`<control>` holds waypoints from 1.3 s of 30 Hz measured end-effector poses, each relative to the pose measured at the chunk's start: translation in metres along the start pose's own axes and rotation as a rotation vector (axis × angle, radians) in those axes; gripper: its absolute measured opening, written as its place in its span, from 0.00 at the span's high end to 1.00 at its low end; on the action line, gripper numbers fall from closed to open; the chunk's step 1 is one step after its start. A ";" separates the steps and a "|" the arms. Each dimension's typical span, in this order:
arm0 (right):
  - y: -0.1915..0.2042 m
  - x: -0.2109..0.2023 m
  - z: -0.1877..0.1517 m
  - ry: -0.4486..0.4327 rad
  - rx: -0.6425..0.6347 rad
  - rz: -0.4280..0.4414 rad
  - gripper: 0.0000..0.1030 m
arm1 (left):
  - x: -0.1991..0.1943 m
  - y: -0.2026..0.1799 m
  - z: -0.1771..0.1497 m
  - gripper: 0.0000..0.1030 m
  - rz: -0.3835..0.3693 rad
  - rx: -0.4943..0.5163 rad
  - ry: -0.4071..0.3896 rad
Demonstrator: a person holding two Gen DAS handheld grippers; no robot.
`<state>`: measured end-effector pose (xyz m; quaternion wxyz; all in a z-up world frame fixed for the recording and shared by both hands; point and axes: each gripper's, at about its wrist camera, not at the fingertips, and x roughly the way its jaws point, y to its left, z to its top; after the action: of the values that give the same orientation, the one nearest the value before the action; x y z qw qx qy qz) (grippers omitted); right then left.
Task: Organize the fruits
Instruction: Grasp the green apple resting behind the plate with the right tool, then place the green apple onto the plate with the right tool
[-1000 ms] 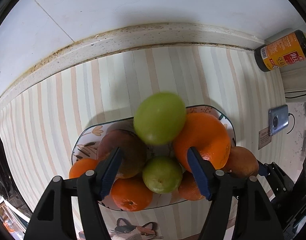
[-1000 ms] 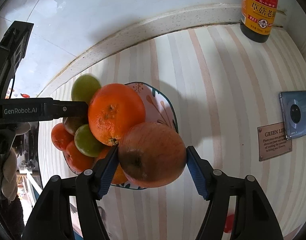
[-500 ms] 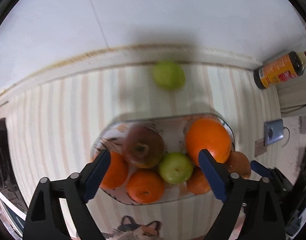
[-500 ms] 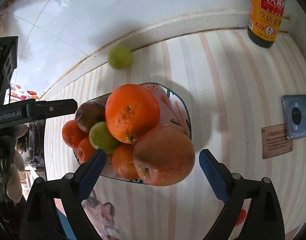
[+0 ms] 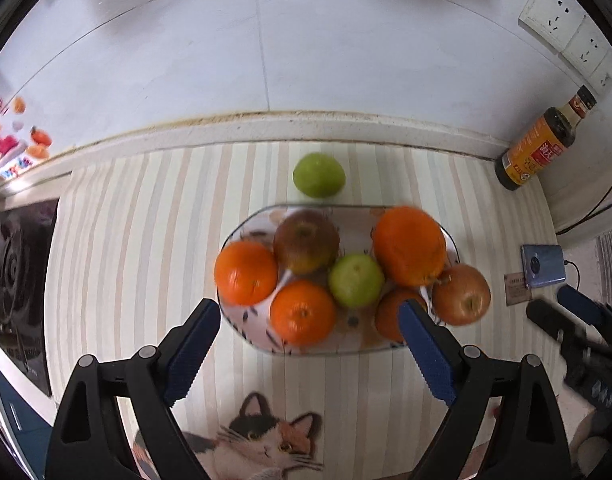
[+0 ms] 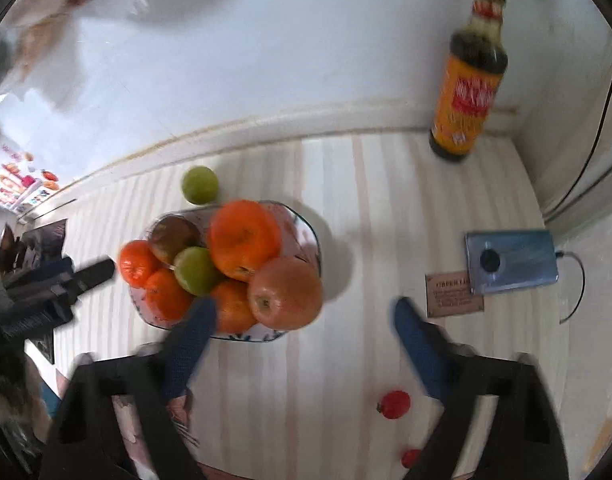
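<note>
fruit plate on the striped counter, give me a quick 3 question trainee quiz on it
1. True or false: the loose green apple lies on the counter beyond the plate, toward the wall.
2. Multiple choice: how many green apples sit on the plate? A) none B) one C) three
3. Fill in: the left gripper and right gripper both hold ____.

Key:
1. True; it is off the plate, near its far rim.
2. B; one green apple among the oranges and reddish apples.
3. Nothing; both are open above the counter, and the right gripper's jaws have just been closing on nothing.

One fruit [image 5: 319, 175] lies behind the plate [image 5: 242, 320]; the bottle [image 5: 540, 144] stands far right.
</note>
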<state>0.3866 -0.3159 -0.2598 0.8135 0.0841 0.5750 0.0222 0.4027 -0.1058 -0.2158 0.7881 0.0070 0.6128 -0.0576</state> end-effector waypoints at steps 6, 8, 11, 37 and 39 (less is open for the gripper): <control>0.022 0.009 0.022 0.030 0.019 0.125 0.35 | -0.003 0.019 0.012 0.12 0.010 -0.048 0.018; 0.038 0.024 0.041 0.046 0.006 0.161 0.34 | 0.005 0.029 0.030 0.11 0.030 -0.049 0.047; 0.064 0.058 0.076 0.086 -0.025 0.169 0.34 | 0.024 0.043 0.059 0.12 0.071 -0.048 0.086; 0.104 0.216 0.166 0.185 -0.241 -0.131 0.45 | 0.141 0.090 0.121 0.12 0.073 -0.098 0.272; 0.102 0.214 0.165 0.190 -0.238 -0.117 0.45 | 0.139 0.089 0.120 0.12 0.060 -0.098 0.265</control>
<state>0.6198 -0.2056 -0.3891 0.7595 -0.0491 0.6466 0.0507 0.5608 -0.0391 -0.3259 0.7009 -0.0058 0.7132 -0.0023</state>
